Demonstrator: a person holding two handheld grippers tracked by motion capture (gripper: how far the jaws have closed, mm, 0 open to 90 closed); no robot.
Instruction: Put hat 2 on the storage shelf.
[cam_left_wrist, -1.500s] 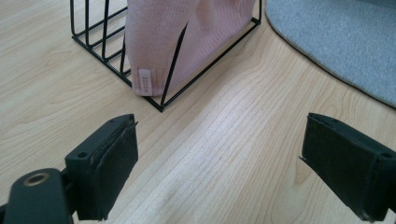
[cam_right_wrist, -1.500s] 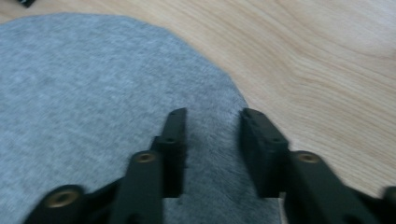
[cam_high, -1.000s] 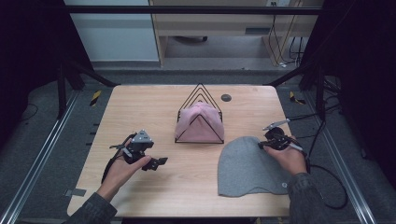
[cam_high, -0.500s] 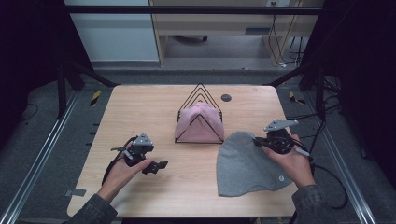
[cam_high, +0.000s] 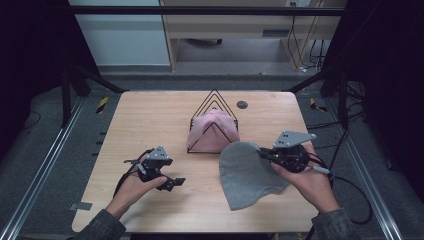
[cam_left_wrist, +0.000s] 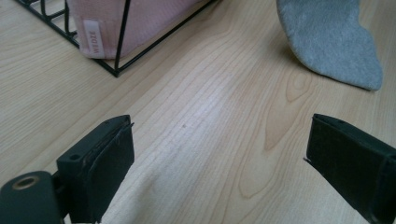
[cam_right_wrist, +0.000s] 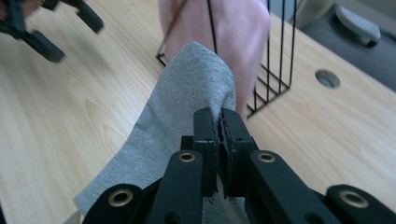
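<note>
A grey beanie (cam_high: 247, 172) hangs from my right gripper (cam_high: 262, 152), which is shut on its upper edge and holds it lifted and tilted; its lower part still rests on the table. In the right gripper view the closed jaws pinch the grey beanie (cam_right_wrist: 187, 93) in front of the rack. A pink beanie (cam_high: 212, 131) sits inside a black wire rack (cam_high: 214, 102) at mid-table. My left gripper (cam_high: 176, 182) rests low at the front left, open, with bare wood between its jaws. The left gripper view shows the pink beanie (cam_left_wrist: 112, 23) and the grey beanie's tip (cam_left_wrist: 331, 42).
The wooden table (cam_high: 150, 120) has a round cable hole (cam_high: 242, 104) at the back right of the rack. Metal frame rails and dark floor run along both sides. A cable trails from each gripper off the front edge.
My right gripper has risen and moved toward the rack, pulling the grey beanie up from flat on the table. The left gripper has stayed put.
</note>
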